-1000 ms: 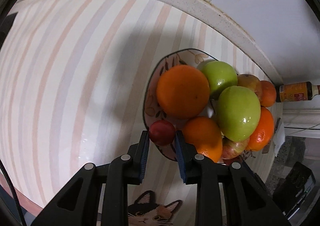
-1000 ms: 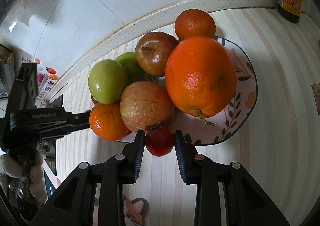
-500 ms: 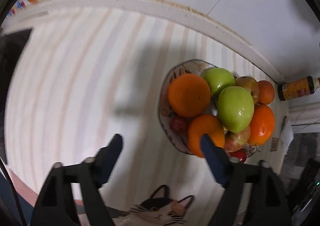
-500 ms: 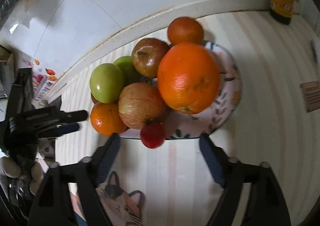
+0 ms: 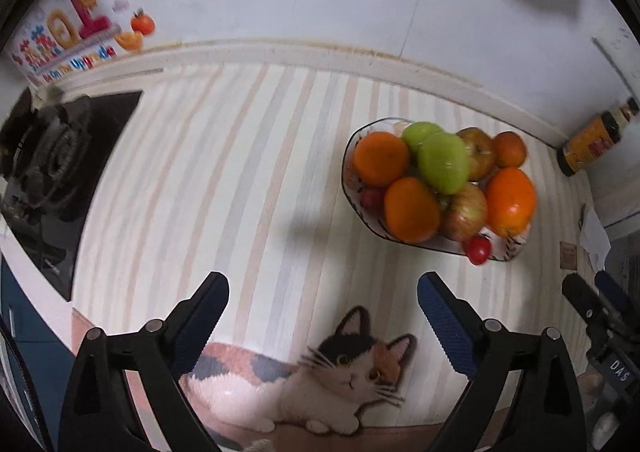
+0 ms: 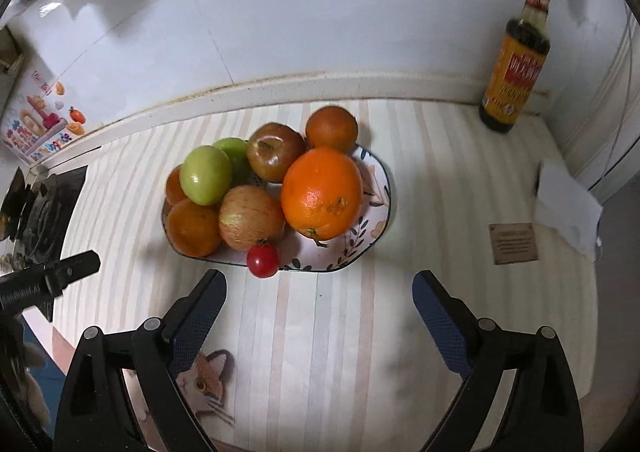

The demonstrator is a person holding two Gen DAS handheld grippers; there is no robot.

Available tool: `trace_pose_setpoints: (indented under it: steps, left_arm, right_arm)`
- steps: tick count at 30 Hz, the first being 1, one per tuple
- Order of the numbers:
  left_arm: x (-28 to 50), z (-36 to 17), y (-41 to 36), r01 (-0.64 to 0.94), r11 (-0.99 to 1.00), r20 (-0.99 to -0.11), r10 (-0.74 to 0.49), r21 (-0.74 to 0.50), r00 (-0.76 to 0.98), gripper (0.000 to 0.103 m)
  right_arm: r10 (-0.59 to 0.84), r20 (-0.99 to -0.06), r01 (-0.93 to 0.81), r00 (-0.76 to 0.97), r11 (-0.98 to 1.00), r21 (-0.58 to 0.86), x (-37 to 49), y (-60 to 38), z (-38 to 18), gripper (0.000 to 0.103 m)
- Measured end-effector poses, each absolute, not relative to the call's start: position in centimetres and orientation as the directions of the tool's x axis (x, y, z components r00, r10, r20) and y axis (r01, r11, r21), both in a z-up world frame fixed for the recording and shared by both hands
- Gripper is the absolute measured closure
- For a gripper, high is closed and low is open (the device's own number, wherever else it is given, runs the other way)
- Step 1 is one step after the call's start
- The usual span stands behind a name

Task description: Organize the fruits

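Observation:
A patterned plate [image 5: 347,168] [image 6: 374,208] on the striped counter holds piled oranges, green apples [image 5: 443,162] [image 6: 205,174] and red apples [image 6: 275,156]. One small red tomato [image 5: 372,198] lies at the plate's left edge. Another small red tomato [image 5: 478,249] [image 6: 263,260] sits on its near rim. My left gripper [image 5: 322,312] is open and empty, pulled back from the plate. My right gripper [image 6: 318,304] is open and empty, a little short of the tomato on the rim.
A dark sauce bottle [image 6: 514,64] [image 5: 592,142] stands at the back right corner by the wall. A gas stove [image 5: 52,160] [image 6: 36,208] is at the left. A cat-print mat [image 5: 320,372] lies near the front edge. White paper [image 6: 566,204] lies at the right.
Both grippers opened and let go of the small tomatoes, which now rest on the plate. Both grippers then drew back and up from the plate.

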State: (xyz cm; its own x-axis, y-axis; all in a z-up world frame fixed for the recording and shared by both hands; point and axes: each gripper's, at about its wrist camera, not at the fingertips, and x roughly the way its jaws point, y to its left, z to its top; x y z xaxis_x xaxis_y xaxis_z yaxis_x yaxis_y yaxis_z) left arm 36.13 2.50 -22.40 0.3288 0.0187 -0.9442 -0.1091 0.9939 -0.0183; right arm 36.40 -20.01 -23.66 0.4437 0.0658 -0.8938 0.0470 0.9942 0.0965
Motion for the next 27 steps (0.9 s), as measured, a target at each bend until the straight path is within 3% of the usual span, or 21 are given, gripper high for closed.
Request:
trace_pose_setpoints:
  steps: [11,27]
  left_arm:
    - [27.0,-13.7,0.5,-0.027,0.999,-0.856,0.034,0.024,0.516,0.006]
    - [13.8,-6.4,0.9,0.068,0.997,-0.771,-0.024,0.025,0.637,0.006]
  right_arm:
    - [0.038,-0.836,0.056,0.547,0.995,0.082,26.6,-19.1,-14.6,0.007]
    - [-0.019,-0.744,0.115,0.668,0.990,0.078,9.8,-16.9,-5.2,0.004]
